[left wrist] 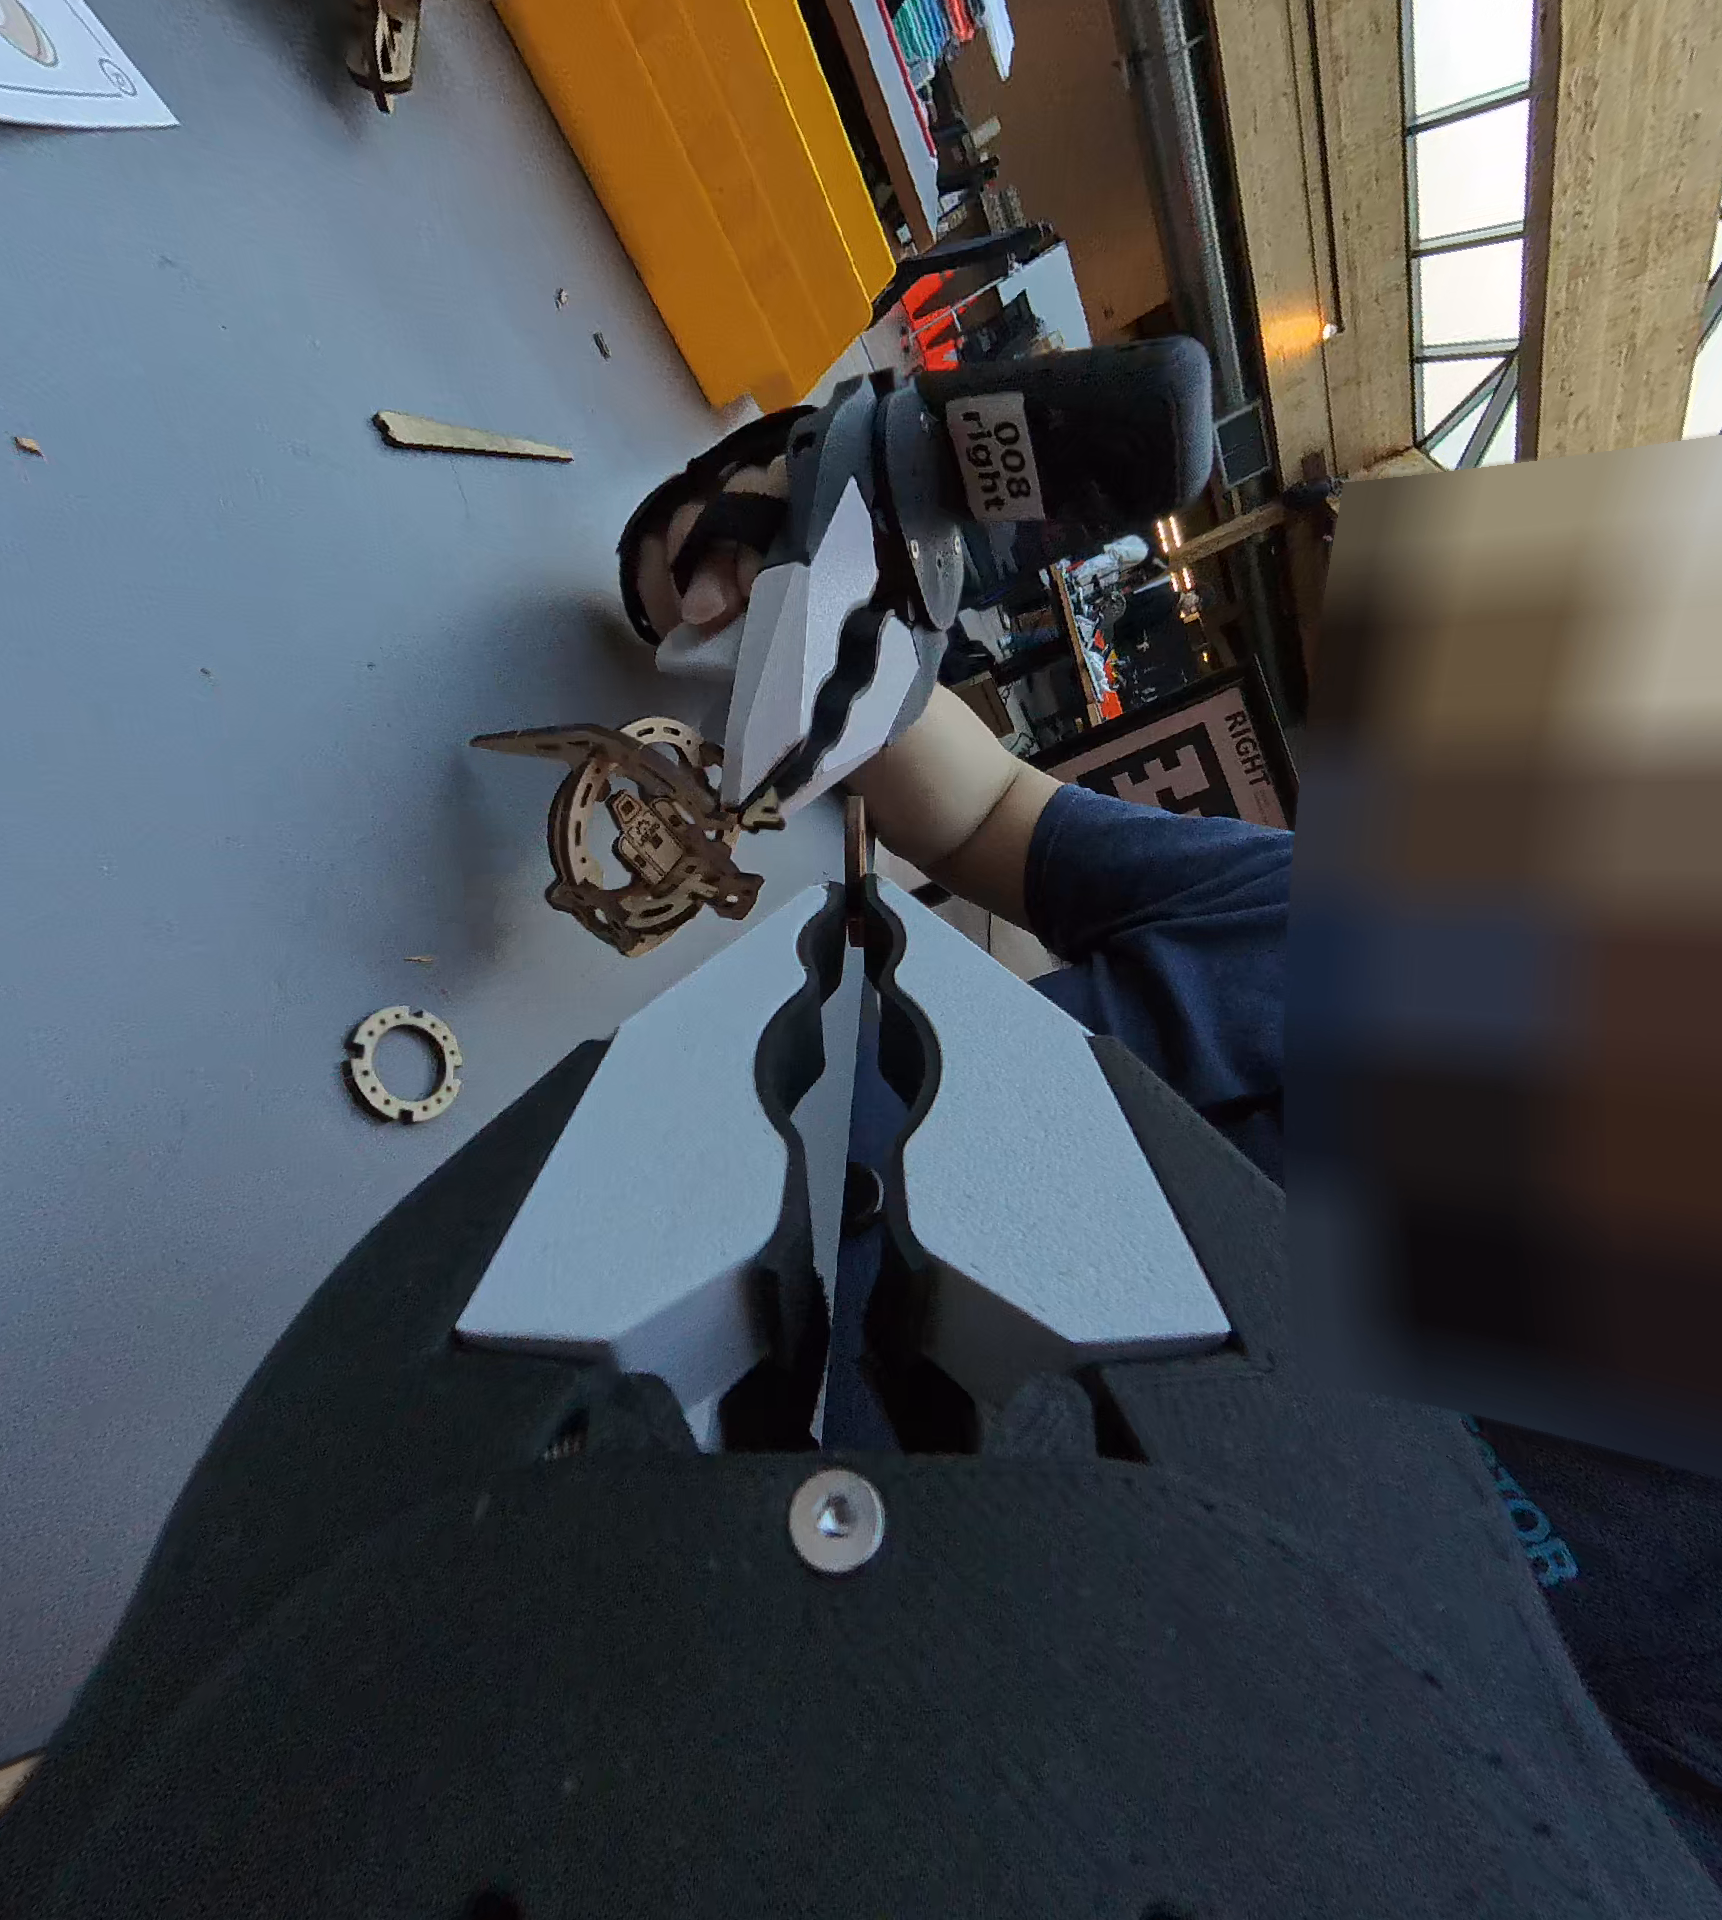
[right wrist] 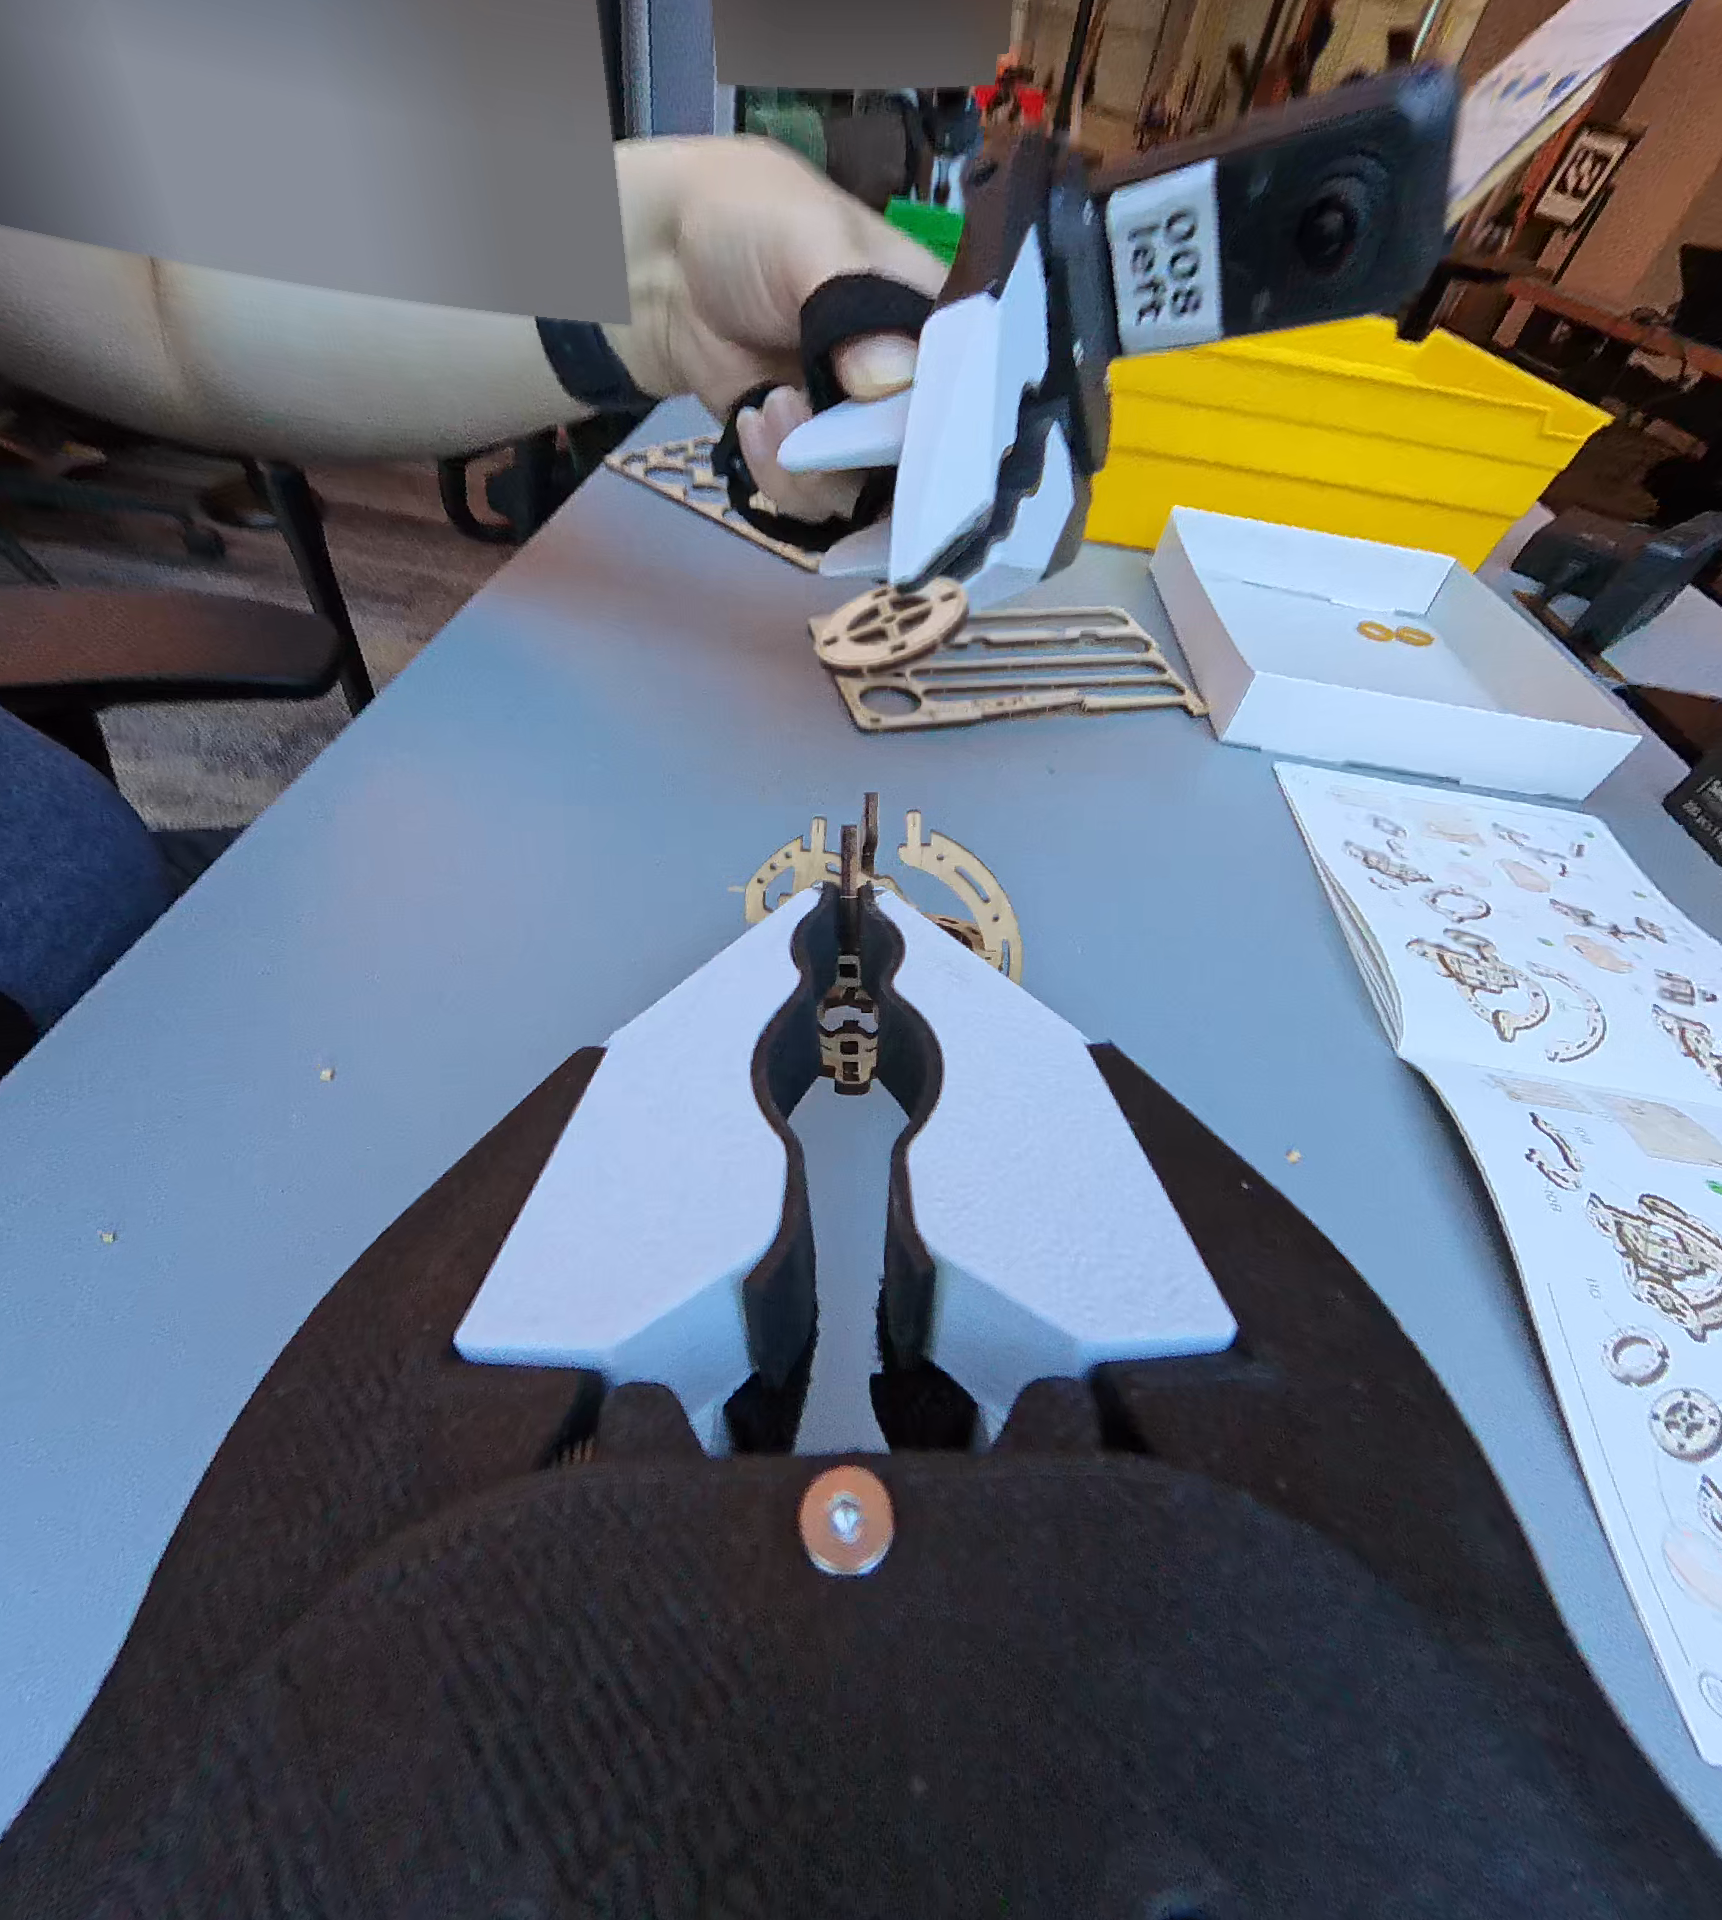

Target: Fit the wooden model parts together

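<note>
My left gripper [left wrist: 852,896] is shut on a thin wooden wheel disc [left wrist: 855,840], seen edge-on at its tips. In the right wrist view the left gripper [right wrist: 930,577] holds this spoked disc [right wrist: 888,621] by its rim, above a wooden parts sheet [right wrist: 1023,670]. My right gripper [right wrist: 849,896] is shut on a part-built wooden model [right wrist: 982,914] with a curved ring frame, held just above the grey table [right wrist: 545,831]. In the left wrist view the right gripper [left wrist: 763,802] holds the model [left wrist: 644,831] to the left of the disc, a short gap apart.
A loose notched wooden ring [left wrist: 403,1065] and a wooden strip [left wrist: 472,436] lie on the table. A yellow bin [right wrist: 1335,436], an open white box [right wrist: 1376,644] and an instruction booklet [right wrist: 1563,1091] lie to the right. Another parts sheet [right wrist: 691,473] lies at the far edge. Left tips to right tips: about 6 centimetres.
</note>
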A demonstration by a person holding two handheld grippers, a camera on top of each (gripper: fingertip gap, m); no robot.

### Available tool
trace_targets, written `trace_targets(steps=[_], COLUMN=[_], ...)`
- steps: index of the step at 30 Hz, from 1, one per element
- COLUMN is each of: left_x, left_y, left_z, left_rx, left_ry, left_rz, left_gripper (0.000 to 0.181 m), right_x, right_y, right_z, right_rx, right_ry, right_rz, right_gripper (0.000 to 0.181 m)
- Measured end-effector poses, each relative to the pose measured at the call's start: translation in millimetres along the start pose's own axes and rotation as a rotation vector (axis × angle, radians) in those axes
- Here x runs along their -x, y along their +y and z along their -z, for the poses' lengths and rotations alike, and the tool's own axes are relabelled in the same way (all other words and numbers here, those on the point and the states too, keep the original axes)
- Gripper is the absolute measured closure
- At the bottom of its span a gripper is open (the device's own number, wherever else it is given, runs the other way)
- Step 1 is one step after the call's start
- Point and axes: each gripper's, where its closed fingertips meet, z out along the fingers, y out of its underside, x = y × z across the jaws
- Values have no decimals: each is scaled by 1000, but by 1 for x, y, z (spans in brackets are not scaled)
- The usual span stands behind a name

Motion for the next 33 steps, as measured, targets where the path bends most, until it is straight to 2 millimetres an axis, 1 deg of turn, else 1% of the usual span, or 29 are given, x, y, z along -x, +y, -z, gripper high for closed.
trace_targets(steps=[2,4,8,12,15,18,33], left_x=[-1,0,-13,-14,-19,-21,-29], left_y=[3,5,7,11,7,7,9], left_z=[1,-3,-15,-25,-26,-27,-27], left_rx=[-21,-41,-77,-45,-54,-35,13], left_ry=[22,37,126,83,79,72,78], left_rz=[12,21,6,-29,-37,-46,4], left_gripper=[181,181,181,181,181,181,180], right_x=[1,3,8,9,10,11,17], right_y=[-5,-7,-14,-23,-30,-33,-43], right_z=[2,4,2,2,3,5,12], right_rx=[-38,-53,-58,-67,-84,-99,-153], right_ry=[-7,-7,13,41,52,57,36], right_rz=[4,33,103,143,167,172,172], right_gripper=[181,181,181,181,181,181,181])
